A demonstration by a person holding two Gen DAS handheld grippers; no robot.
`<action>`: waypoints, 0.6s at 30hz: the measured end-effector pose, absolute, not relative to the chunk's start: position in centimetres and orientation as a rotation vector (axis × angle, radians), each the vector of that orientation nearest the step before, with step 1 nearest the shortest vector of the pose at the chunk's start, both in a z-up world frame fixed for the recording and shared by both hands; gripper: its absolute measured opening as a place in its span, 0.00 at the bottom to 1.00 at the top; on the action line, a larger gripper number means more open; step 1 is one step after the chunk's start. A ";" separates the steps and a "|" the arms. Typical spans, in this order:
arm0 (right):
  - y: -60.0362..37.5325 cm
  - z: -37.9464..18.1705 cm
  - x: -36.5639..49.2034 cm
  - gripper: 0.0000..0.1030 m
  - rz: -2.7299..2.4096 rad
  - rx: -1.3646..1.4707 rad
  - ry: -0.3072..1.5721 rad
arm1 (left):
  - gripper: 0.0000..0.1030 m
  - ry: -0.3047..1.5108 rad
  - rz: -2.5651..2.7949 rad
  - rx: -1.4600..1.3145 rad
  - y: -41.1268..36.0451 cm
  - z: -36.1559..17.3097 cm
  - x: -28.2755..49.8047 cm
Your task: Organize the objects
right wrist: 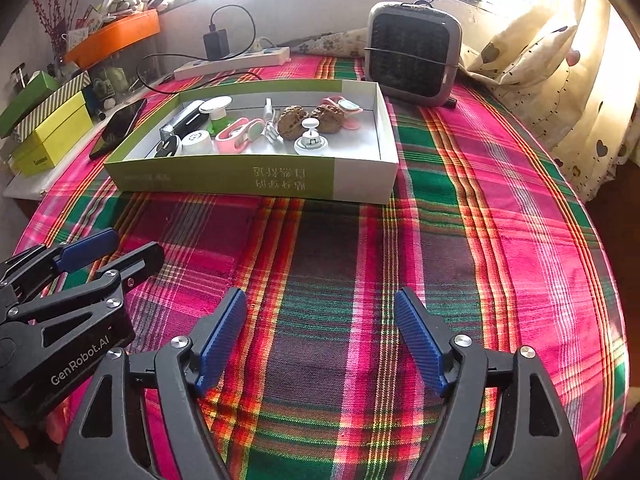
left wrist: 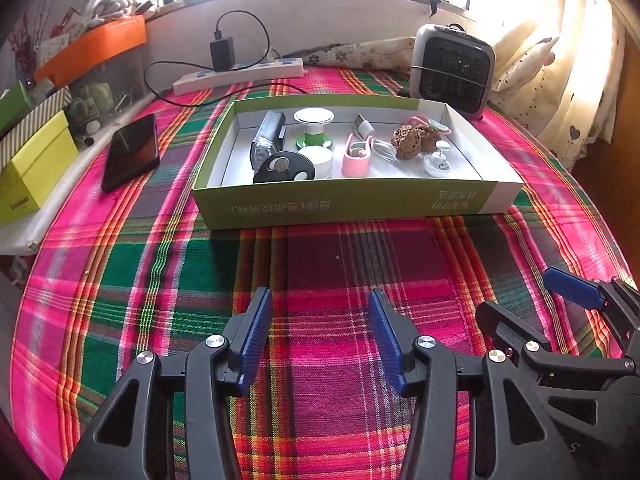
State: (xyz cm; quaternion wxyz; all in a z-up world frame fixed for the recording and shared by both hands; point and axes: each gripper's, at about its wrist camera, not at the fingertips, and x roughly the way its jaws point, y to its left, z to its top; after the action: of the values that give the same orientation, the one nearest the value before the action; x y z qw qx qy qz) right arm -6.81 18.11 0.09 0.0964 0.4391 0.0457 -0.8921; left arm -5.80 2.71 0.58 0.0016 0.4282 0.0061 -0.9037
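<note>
A shallow box (left wrist: 352, 204) sits mid-tabletop (left wrist: 344, 272), holding small things: a walnut (left wrist: 405, 142) toward its right, a flashlight (left wrist: 267, 140) at its left. A phone (left wrist: 130, 152) lies left of the box. Behind the box lies a power strip (left wrist: 240, 74), and a heater (left wrist: 454, 70) stands behind its right end. Both tongs hover before the box, the left tongs (left wrist: 320, 336) beside the right tongs (right wrist: 320, 340).

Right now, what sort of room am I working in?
Probably a lived-in bedroom or home corner: a pink-and-green plaid cloth covers the surface, heart-print cream curtains hang by a sunny window, and a small grey fan heater sits behind.
</note>
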 end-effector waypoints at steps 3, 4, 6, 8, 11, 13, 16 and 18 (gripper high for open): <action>18.1 0.1 -6.8 0.76 -2.641 1.301 0.138 | 0.48 0.011 -2.834 1.344 2.9 0.6 -5.8; 18.1 0.1 -6.8 0.76 -2.641 1.302 0.138 | 0.48 0.015 -2.836 1.345 3.0 0.6 -5.8; 18.1 0.1 -6.8 0.77 -2.641 1.302 0.138 | 0.48 0.012 -2.835 1.344 2.9 0.6 -5.8; 18.1 0.1 -6.8 0.77 -2.641 1.302 0.138 | 0.48 0.012 -2.834 1.344 2.9 0.6 -5.8; 18.1 0.1 -6.8 0.77 -2.642 1.302 0.137 | 0.48 0.013 -2.835 1.344 2.9 0.6 -5.8; 18.1 0.1 -6.8 0.77 -2.644 1.303 0.137 | 0.48 0.013 -2.835 1.344 2.9 0.5 -5.8; 18.2 0.0 -6.9 0.77 -2.650 1.305 0.134 | 0.48 0.013 -2.835 1.344 2.9 0.5 -5.8; 18.4 0.0 -6.9 0.77 -2.664 1.312 0.124 | 0.48 0.013 -2.835 1.344 2.9 0.5 -5.8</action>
State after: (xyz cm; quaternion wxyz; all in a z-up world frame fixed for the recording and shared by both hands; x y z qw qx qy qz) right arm -6.90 18.39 0.02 0.0845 0.4398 0.0416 -0.8931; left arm -5.81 2.88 0.51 0.0021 0.4284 0.0042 -0.9036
